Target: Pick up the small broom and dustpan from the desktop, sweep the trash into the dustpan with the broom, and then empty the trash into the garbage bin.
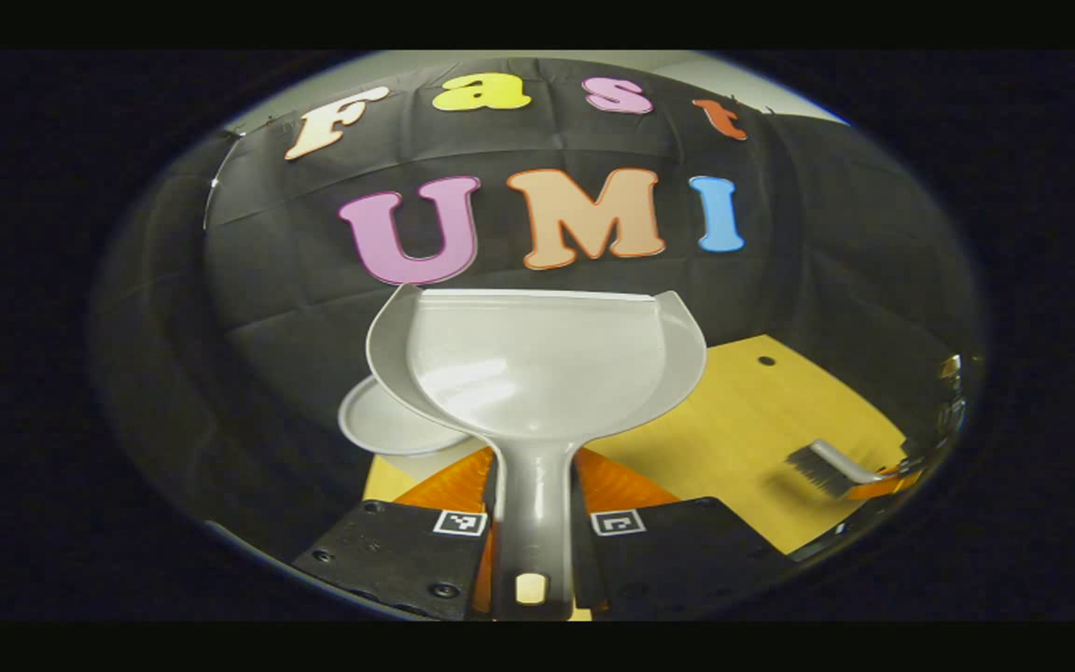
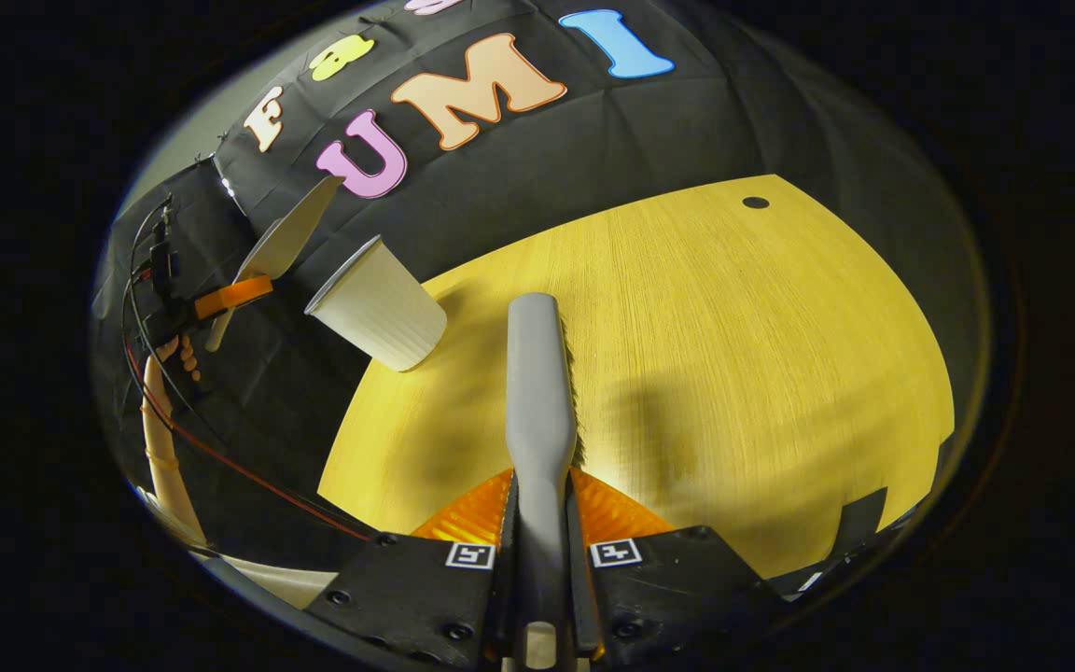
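My left gripper (image 1: 535,467) is shut on the handle of the grey dustpan (image 1: 537,359), which is raised with its mouth up and its inside bare. Just behind and below the pan shows the round rim of the white cup-shaped garbage bin (image 1: 386,425). In the right gripper view, my right gripper (image 2: 540,487) is shut on the grey broom (image 2: 535,373), which points forward over the wooden desktop (image 2: 733,355). The bin (image 2: 377,303) stands at the desk's left edge, and the dustpan (image 2: 284,238) hangs tilted up and left of it. The broom's bristles (image 1: 816,469) show at the far right of the left gripper view.
A small dark hole (image 2: 755,203) marks the desktop's far corner. A hand (image 2: 178,355) and red cables (image 2: 220,453) hang at the left beyond the desk edge. Black cloth walls close in behind and to the left.
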`<state>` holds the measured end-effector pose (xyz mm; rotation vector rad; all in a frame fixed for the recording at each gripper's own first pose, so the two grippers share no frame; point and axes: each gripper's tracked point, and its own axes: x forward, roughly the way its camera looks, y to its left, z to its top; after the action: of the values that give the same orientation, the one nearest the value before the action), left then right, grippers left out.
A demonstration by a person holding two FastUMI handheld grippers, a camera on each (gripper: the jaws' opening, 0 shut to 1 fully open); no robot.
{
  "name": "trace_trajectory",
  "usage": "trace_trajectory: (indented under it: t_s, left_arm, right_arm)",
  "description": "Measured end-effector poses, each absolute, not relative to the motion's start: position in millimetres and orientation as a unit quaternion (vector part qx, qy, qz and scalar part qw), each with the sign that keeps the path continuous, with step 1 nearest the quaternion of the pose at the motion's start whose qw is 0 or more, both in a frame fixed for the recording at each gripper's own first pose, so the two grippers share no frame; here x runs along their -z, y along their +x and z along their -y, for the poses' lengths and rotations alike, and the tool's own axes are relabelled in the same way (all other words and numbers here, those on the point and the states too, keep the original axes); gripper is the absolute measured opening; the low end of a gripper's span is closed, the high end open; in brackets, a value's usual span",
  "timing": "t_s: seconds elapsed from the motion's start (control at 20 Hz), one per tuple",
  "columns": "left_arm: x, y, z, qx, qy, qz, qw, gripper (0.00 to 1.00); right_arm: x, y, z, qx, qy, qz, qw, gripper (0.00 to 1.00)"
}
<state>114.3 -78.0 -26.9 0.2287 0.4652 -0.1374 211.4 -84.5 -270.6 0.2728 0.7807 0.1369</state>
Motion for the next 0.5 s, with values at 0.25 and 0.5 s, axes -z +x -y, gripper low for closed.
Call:
trace_trajectory:
  t_s: [0.25, 0.5]
  left_arm:
    - [120, 63, 142, 0.074, 0.08, -0.276, 0.955, 0.27]
    - [215, 21, 165, 0.044, 0.056, -0.328, 0.942, 0.26]
  right_arm:
    - [282, 207, 107, -0.034, 0.095, -0.38, 0.92, 0.22]
    - [305, 220, 111, -0.01, 0.063, -0.388, 0.92, 0.22]
